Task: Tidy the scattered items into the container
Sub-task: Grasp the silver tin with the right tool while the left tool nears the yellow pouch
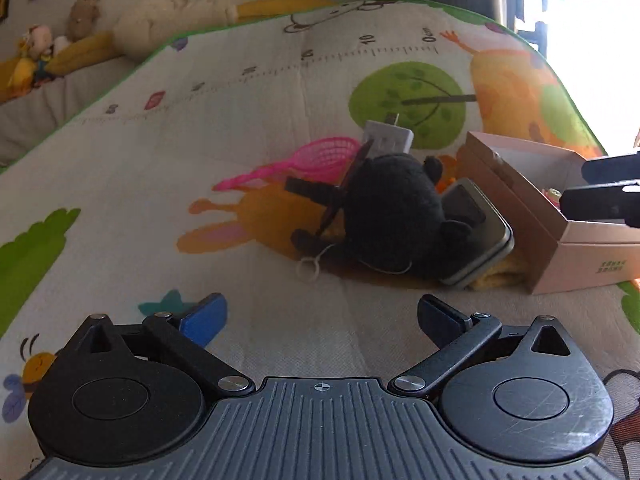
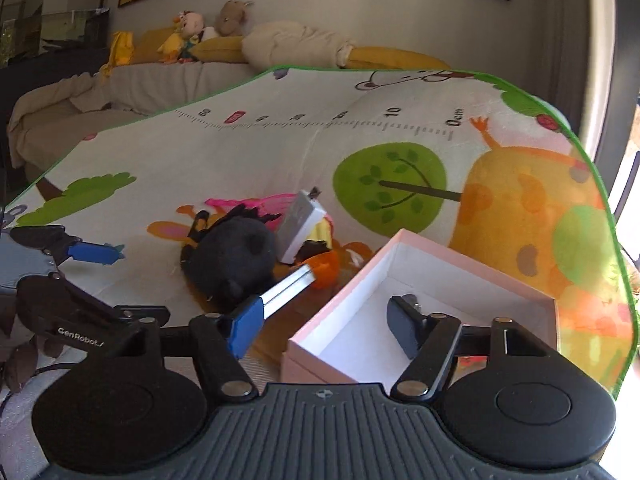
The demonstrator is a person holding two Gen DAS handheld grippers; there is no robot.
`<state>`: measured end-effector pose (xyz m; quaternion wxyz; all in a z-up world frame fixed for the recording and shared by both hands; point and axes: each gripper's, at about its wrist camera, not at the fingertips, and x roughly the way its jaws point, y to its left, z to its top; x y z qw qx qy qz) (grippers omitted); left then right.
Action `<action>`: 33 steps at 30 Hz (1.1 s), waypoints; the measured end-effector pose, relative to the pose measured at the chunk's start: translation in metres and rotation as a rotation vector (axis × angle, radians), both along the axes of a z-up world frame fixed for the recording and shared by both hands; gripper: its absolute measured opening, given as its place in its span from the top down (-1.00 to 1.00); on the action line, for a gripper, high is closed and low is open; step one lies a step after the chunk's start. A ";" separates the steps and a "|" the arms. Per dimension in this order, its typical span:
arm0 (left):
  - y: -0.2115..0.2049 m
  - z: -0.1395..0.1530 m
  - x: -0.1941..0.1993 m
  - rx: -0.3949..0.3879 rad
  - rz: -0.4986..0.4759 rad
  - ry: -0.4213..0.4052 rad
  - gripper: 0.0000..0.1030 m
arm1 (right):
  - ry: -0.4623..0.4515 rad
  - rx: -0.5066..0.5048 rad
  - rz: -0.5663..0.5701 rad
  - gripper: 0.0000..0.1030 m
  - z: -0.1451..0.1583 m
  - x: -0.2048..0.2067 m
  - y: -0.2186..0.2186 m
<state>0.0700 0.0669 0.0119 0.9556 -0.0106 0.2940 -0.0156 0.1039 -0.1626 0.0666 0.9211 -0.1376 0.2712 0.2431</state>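
Two grippers are in view: the left gripper [image 1: 322, 316] has its jaws spread wide with nothing between them, above the play mat [image 1: 168, 168]. The right gripper [image 2: 324, 330] stands partly open and empty over the pink box's [image 2: 404, 240] near corner. Just left of the box, a black plush toy [image 1: 394, 216] leans against a tin [image 1: 478, 232]; a pink toy racket [image 1: 296, 164] lies behind, handle pointing left.

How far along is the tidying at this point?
Barely started. Done: one small yellowish item lies in the open pink cardboard box. In hand: nothing; left tongs and right tongs are open and empty. Left: black plush toy, pink plastic net scoop, white block, grey metal tin.
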 end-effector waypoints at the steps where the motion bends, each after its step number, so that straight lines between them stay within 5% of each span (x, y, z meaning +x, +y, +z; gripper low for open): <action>1: 0.005 -0.002 -0.002 -0.024 0.006 -0.003 -1.00 | 0.033 0.000 -0.001 0.12 -0.005 0.005 0.011; 6: 0.021 -0.002 -0.007 -0.134 0.018 -0.020 -1.00 | 0.059 -0.019 -0.037 0.27 -0.016 0.025 0.045; 10: 0.026 -0.002 -0.003 -0.200 0.035 -0.026 -1.00 | 0.047 -0.145 -0.089 0.27 -0.029 0.046 0.072; 13: 0.031 -0.002 -0.003 -0.242 0.052 -0.035 -1.00 | 0.079 -0.178 -0.108 0.05 -0.040 0.059 0.079; 17: 0.042 -0.004 -0.002 -0.304 0.088 -0.034 -1.00 | 0.112 -0.154 -0.079 -0.01 -0.041 0.055 0.081; 23: 0.049 -0.005 -0.003 -0.339 0.118 -0.033 -1.00 | 0.131 -0.096 0.043 0.37 -0.035 0.008 0.069; 27: 0.048 -0.004 -0.004 -0.322 0.109 -0.038 -1.00 | 0.223 -0.028 0.088 0.56 -0.030 -0.020 0.043; 28: 0.047 -0.004 -0.004 -0.319 0.107 -0.040 -1.00 | 0.250 -0.026 0.094 0.77 -0.031 -0.027 0.037; 33: 0.031 0.001 -0.007 -0.247 0.042 -0.052 -1.00 | 0.253 -0.050 0.096 0.81 -0.037 -0.062 0.002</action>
